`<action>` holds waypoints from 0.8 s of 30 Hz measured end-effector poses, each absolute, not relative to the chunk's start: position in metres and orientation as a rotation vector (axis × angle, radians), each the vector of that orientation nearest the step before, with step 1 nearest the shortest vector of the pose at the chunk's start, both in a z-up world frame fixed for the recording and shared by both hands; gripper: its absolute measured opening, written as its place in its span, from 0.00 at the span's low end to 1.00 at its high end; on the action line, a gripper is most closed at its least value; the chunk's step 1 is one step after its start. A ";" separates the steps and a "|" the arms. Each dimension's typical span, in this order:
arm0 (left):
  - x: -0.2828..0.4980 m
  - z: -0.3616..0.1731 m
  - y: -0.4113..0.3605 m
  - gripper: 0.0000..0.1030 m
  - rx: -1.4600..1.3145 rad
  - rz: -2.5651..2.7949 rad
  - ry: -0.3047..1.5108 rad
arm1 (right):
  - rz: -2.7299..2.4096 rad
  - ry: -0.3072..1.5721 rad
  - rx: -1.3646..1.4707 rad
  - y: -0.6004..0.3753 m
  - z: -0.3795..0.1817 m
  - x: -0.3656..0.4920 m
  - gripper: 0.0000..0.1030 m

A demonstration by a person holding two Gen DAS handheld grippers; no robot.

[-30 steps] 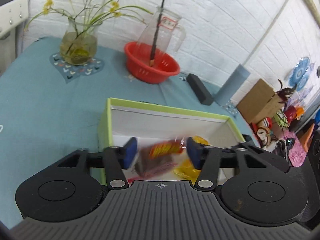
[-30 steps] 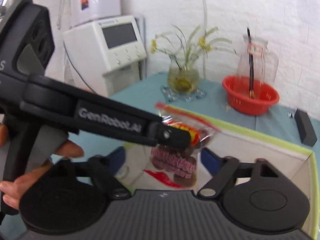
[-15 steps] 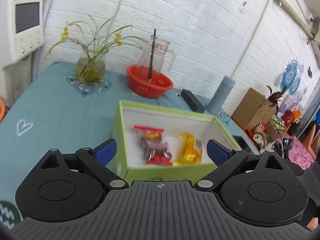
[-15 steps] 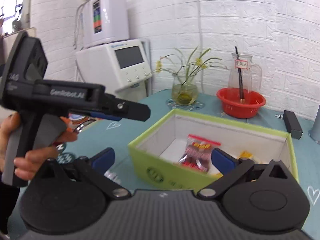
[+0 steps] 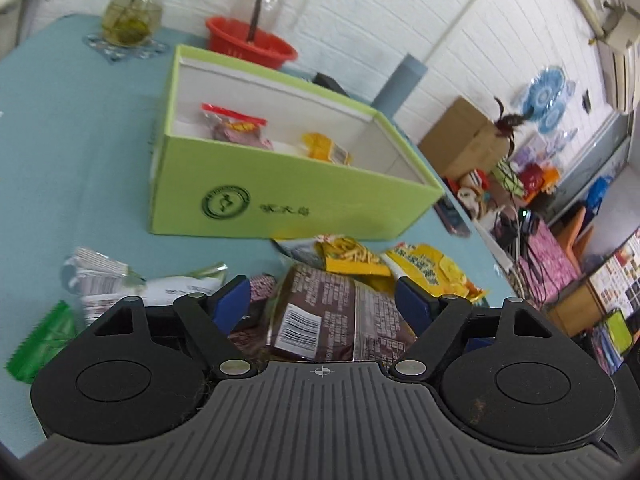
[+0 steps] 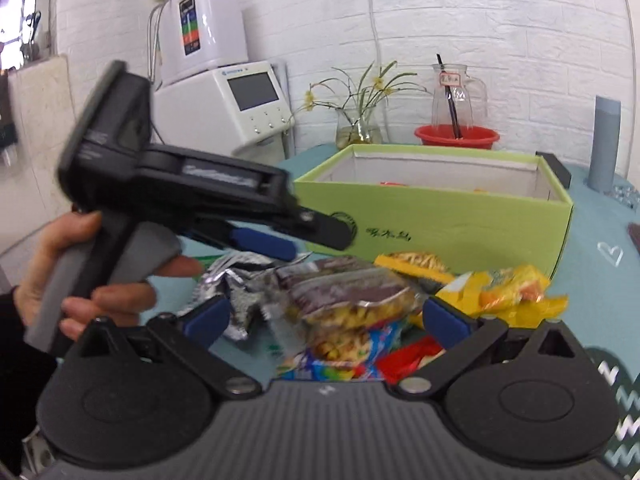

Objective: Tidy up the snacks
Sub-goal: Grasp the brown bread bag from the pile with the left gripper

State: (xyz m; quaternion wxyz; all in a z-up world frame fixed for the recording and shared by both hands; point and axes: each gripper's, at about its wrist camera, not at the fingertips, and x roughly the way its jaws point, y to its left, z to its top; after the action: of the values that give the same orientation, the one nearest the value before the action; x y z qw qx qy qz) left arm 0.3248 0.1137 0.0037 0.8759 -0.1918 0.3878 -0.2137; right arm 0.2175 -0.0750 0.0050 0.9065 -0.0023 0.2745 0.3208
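Left gripper [image 5: 324,302] hangs over the snack pile on the teal table [image 5: 72,152], jaws closing, the brown barcode packet [image 5: 332,316] lying between the blue pads but, as far as I can tell, not yet pinched. Right gripper [image 6: 326,314] is spread wide over the same pile, nothing gripped, with a clear packet of brown and yellow snacks [image 6: 348,300] between its fingers. Risks, as I judge them: both grippers work the same small heap, and the left tool already crosses the right wrist view close by, so the tools could knock together or both catch overlapping wrappers. The packets overlap loosely; a closing pinch may snag two at once, or catch only a slippery film edge and drop it short of the box. The silver foil packet [image 6: 236,292] and the yellow packets [image 6: 504,292] lie touching the target packs and could be dragged off the pile. The green box [image 5: 288,196] stands just behind the heap; a low carry could clip its near wall and shove it. Containers: the box, open-topped, holds a red-topped packet [image 5: 236,126] and a yellow packet [image 5: 324,148] on its white floor, much room left. A red basket [image 5: 252,46] behind holds a glass pitcher [image 5: 276,0]. A glass vase [image 5: 130,20] holds water and flower stems.
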 end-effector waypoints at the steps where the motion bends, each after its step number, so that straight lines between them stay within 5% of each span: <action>1: 0.327 0.000 0.110 0.62 -0.389 -0.457 0.826 | 0.669 0.576 0.000 -0.072 0.002 0.219 0.99; 4: 0.319 -0.002 0.103 0.54 -0.356 -0.457 0.840 | 0.701 0.615 0.005 -0.059 -0.007 0.229 0.99; 14: 0.216 0.005 0.100 0.68 -0.349 -0.422 0.774 | 0.784 0.568 -0.050 -0.051 -0.006 0.171 0.99; 24: 0.205 -0.032 0.125 0.67 -0.531 -0.390 0.846 | 0.683 0.619 -0.015 -0.055 -0.024 0.160 0.99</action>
State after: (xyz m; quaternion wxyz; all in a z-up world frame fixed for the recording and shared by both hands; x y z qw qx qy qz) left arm 0.2053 0.1247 -0.0320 0.8597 -0.2527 0.4032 -0.1858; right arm 0.1602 -0.0554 -0.0241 0.8956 -0.0074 0.2986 0.3297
